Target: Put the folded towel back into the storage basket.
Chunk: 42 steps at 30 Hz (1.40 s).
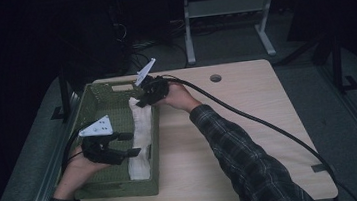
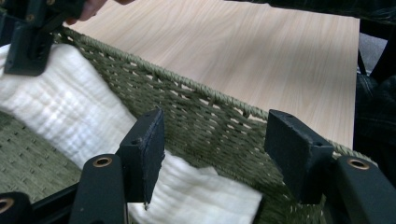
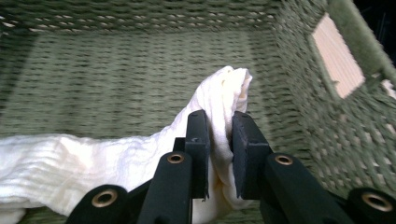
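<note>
From above, the left tool reaches level over the green basket beside the white cloth; the right tool angles down. Left gripper view: jaws spread, cloth below, unheld. Right gripper view: jaws pinch a cloth fold inside the basket.

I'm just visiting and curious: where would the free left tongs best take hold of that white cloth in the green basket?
Probably the near end of the white cloth, reached from above. It lies loose on the basket floor against the side wall, so a sideways approach is blocked. The right tongs pinch the far end; the left tongs stand open over the near end.
</note>
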Each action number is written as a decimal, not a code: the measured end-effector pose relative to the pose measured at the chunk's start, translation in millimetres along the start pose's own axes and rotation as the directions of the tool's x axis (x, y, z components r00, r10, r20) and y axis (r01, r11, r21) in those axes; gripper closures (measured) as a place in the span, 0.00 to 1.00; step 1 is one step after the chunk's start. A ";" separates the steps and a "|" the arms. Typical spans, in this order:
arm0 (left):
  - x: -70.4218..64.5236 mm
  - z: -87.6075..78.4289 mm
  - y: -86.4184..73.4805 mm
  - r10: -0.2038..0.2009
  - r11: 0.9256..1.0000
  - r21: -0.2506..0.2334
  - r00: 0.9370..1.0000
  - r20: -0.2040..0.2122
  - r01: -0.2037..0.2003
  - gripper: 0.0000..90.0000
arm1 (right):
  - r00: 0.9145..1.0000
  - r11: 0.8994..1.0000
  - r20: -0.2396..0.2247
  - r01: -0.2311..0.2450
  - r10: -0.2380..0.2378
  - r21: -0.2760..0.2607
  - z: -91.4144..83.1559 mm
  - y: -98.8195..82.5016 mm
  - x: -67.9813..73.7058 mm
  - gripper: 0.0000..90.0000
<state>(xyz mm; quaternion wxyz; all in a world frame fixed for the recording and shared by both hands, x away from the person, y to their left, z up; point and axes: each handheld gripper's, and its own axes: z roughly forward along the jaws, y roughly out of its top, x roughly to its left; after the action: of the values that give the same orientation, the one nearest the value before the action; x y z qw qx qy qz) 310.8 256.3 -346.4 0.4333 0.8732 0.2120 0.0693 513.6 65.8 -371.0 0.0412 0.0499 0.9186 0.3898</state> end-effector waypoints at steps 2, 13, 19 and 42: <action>0.4 1.1 1.0 0.002 1.000 -0.007 1.000 0.001 -0.002 0.42 | 1.000 1.000 0.010 0.010 -0.010 0.005 2.5 1.3 -5.7 0.86; 1.8 3.5 4.9 -0.026 0.999 -0.030 0.999 -0.025 0.025 0.40 | 0.994 0.999 0.107 -0.019 0.022 -0.032 -4.3 0.9 -15.5 0.62; -0.8 7.6 14.3 -0.040 0.998 -0.039 0.999 -0.033 0.039 0.38 | 0.992 0.994 0.099 -0.069 0.077 -0.082 -28.4 1.8 -15.3 0.50; -28.0 66.7 72.8 -0.091 0.996 -0.010 0.991 -0.094 0.090 0.31 | 0.986 0.989 0.121 -0.100 0.113 -0.108 -126.0 -63.5 -0.2 0.38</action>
<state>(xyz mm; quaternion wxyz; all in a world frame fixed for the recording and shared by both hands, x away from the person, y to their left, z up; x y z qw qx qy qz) 328.5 156.8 -328.4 0.4280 0.8572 0.2713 0.0914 495.6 -67.8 -329.4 0.0808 0.1215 0.8893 0.4335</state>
